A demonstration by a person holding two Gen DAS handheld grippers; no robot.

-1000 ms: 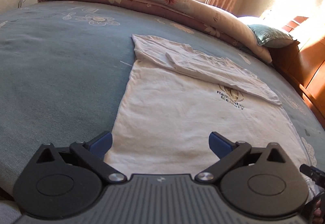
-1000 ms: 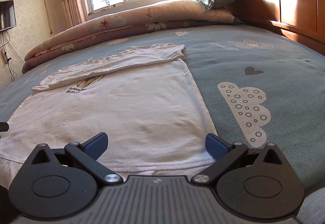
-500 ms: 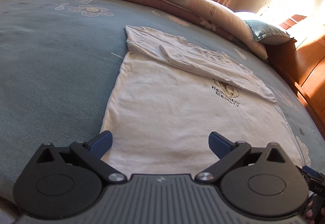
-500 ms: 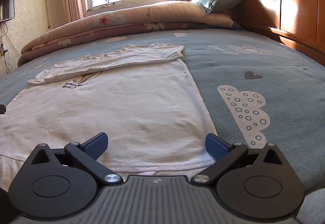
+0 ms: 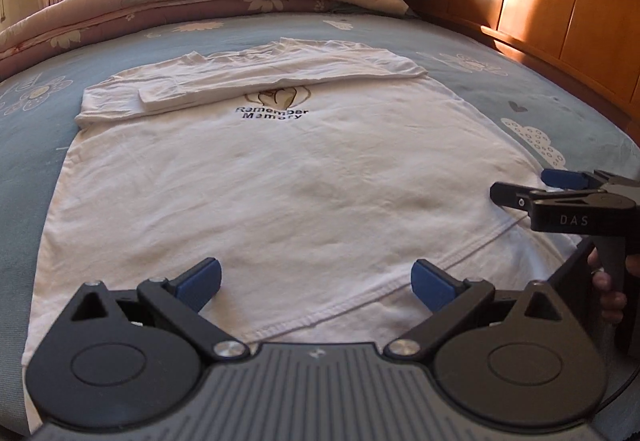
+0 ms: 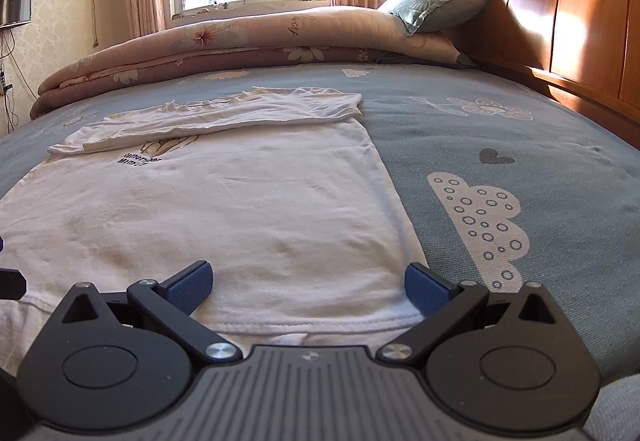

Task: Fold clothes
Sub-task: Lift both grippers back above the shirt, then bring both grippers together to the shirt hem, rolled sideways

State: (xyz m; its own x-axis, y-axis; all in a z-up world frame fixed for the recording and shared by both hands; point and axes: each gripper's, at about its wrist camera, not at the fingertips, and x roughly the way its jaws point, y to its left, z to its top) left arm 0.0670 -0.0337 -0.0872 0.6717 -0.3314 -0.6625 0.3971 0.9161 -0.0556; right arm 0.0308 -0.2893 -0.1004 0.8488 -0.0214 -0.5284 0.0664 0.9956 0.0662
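A white T-shirt (image 5: 280, 181) (image 6: 240, 209) with a small print and black lettering lies flat on the blue bed, its sleeves and top folded across the chest. My left gripper (image 5: 316, 283) hovers open just above the shirt's hem, nothing between its blue pads. My right gripper (image 6: 306, 285) is open too, over the hem at the shirt's right corner. In the left wrist view the right gripper (image 5: 556, 183) shows from the side near that same corner, with a hand on its grip.
A rolled floral quilt (image 6: 240, 41) and a pillow (image 6: 436, 7) lie along the far side of the bed. A wooden headboard (image 5: 560, 1) stands on the right. Blue patterned bedsheet (image 6: 500, 161) spreads around the shirt.
The left gripper has swung right from the shirt's left edge towards the middle of the hem, so the right gripper now shows in its view. The right gripper has barely moved.
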